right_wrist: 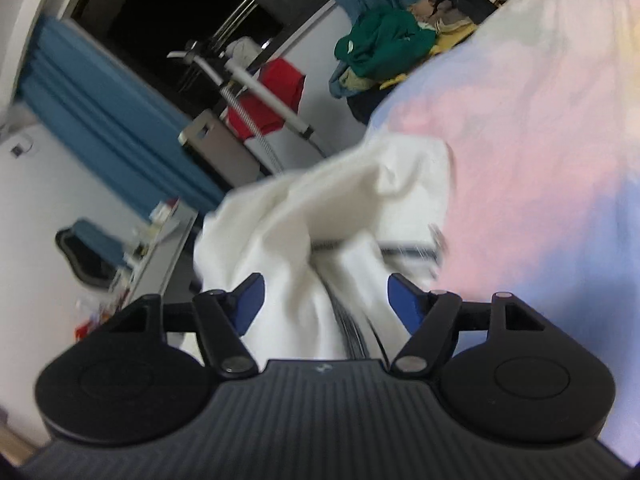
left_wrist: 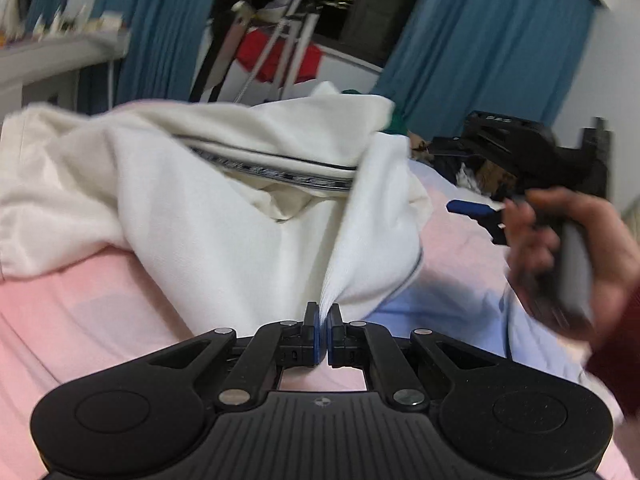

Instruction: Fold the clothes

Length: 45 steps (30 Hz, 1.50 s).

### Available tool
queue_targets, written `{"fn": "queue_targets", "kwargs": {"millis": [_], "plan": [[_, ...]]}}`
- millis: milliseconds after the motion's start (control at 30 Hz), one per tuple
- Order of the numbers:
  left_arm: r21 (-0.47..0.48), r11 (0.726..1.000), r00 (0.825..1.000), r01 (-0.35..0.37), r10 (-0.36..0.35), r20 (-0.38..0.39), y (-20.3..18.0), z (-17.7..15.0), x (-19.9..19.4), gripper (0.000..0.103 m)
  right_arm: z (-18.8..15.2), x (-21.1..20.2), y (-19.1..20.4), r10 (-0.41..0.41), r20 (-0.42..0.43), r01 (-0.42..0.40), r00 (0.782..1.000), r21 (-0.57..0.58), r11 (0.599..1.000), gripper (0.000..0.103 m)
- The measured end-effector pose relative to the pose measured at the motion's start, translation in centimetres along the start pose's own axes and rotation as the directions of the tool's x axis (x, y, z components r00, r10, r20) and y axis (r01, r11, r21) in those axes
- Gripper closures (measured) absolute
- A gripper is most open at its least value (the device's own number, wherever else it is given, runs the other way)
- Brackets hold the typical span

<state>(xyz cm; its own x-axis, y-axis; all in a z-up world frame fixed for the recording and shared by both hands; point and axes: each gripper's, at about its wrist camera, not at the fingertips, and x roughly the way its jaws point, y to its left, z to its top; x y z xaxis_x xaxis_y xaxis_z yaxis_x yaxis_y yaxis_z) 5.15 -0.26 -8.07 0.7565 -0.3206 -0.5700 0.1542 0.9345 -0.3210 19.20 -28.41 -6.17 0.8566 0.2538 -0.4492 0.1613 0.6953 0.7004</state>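
Fabric bunched: left gripper (left_wrist: pixel 323 316) clamped on white garment (left_wrist: pixel 224 200) edge, lifting it off bed sheet (left_wrist: pixel 80 320). Right gripper (right_wrist: pixel 324 304) spread wide, cloth between jaws ungripped, likely seeking second hold.

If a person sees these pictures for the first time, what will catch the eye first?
First the big white garment, heaped on the pink and blue bedsheet; the left gripper is shut on a bunched fold of it. The right gripper stands open with the cloth between its fingers. Behind, blue curtains frame a dark window.
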Motion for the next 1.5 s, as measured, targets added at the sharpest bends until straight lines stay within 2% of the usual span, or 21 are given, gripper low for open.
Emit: {"fn": "queue_targets", "kwargs": {"millis": [167,233,267,300,333,367,400,467,533,600,733,800,900,967,1033,1167,1233,1367,1433,1500], "plan": [[-0.119,0.993,0.999,0.023,-0.026,-0.026,3.3,0.7,2.9,0.1,3.0,8.2,0.3,-0.097,-0.023,0.099,0.995,0.116,0.988,0.032],[-0.155,0.987,0.998,0.035,-0.043,-0.046,4.1,1.0,3.9,0.1,3.4,10.9,0.2,-0.151,-0.038,0.154,0.988,0.13,0.979,0.038],[-0.159,0.986,0.998,0.04,-0.048,-0.047,4.3,1.0,4.2,0.1,3.5,12.1,0.3,-0.191,-0.038,0.194,0.981,0.117,0.974,0.049],[-0.163,0.986,0.997,0.044,-0.052,-0.048,4.5,1.0,4.5,0.1,3.6,13.2,0.4,-0.224,-0.052,0.228,0.973,0.101,0.968,0.065],[-0.168,0.985,0.997,0.048,-0.057,-0.049,4.7,1.1,4.8,0.1,3.7,14.2,0.5,-0.255,-0.069,0.26,0.964,0.084,0.962,0.073],[-0.172,0.984,0.997,0.053,-0.062,-0.05,5.0,1.1,5.0,0.1,3.8,14.7,0.9,-0.277,-0.075,0.282,0.958,0.061,0.957,0.092],[-0.176,0.983,0.996,0.057,-0.067,-0.051,5.2,1.1,5.3,0.1,3.9,15.2,1.3,-0.298,-0.079,0.302,0.951,0.037,0.953,0.096],[-0.185,0.981,0.996,0.066,-0.077,-0.052,5.6,1.2,5.8,0.1,4.4,15.5,2.5,-0.327,-0.065,0.326,0.943,-0.028,0.945,0.097],[-0.19,0.978,0.995,0.085,-0.094,-0.039,5.7,1.3,5.9,0.1,5.6,14.5,3.7,-0.328,-0.024,0.326,0.944,-0.068,0.943,0.097],[-0.193,0.974,0.993,0.117,-0.12,-0.003,5.7,1.5,5.2,0.1,7.2,12.2,4.4,-0.301,0.031,0.302,0.953,-0.046,0.952,0.097],[-0.122,0.976,0.982,0.179,-0.171,0.078,4.3,1.7,3.4,0.1,9.0,5.0,4.9,-0.191,0.212,0.21,0.958,-0.07,0.975,0.097],[-0.062,0.98,0.979,0.187,-0.181,0.096,3.4,1.5,2.8,0.1,8.5,0.9,3.8,-0.126,0.312,0.168,0.942,-0.111,0.98,0.097],[0.022,0.985,0.984,0.169,-0.17,0.054,1.9,0.7,2.5,0.1,6.6,-4.6,-0.7,-0.15,0.379,0.2,0.913,-0.094,0.975,0.097],[0.053,0.987,0.989,0.149,-0.149,0.008,1.4,0.1,2.5,0.1,5.0,-7.0,-5.2,-0.21,0.337,0.228,0.918,-0.016,0.974,0.097],[0.066,0.99,0.992,0.123,-0.121,-0.042,1.0,-0.3,2.8,0.1,2.9,-9.0,-9.9,-0.259,0.242,0.248,0.935,0.078,0.966,0.097],[0.069,0.996,0.995,0.055,-0.049,-0.083,1.3,-1.3,2.5,0.1,-1.7,-11.8,-17.1,-0.155,0.087,0.126,0.984,0.269,0.955,0.097],[0.023,0.999,0.995,0.038,-0.036,-0.092,2.0,-1.4,2.1,0.1,-2.8,-11.6,-17.6,-0.085,0.012,0.078,0.996,0.284,0.956,0.097],[-0.028,1.0,0.997,-0.007,0.005,-0.072,2.9,-1.0,1.5,0.099,-4.5,-9.7,-14.4,0.043,-0.095,-0.029,0.995,0.144,0.989,0.097],[-0.046,0.999,0.997,-0.027,0.024,-0.071,3.4,-0.9,1.4,0.099,-5.5,-8.3,-13.4,0.066,-0.142,-0.054,0.988,0.087,0.995,0.095],[-0.068,0.997,0.996,-0.044,0.038,-0.086,3.9,-0.9,1.4,0.099,-5.8,-7.4,-13.2,0.062,-0.142,-0.053,0.988,0.062,0.997,0.094]]}}
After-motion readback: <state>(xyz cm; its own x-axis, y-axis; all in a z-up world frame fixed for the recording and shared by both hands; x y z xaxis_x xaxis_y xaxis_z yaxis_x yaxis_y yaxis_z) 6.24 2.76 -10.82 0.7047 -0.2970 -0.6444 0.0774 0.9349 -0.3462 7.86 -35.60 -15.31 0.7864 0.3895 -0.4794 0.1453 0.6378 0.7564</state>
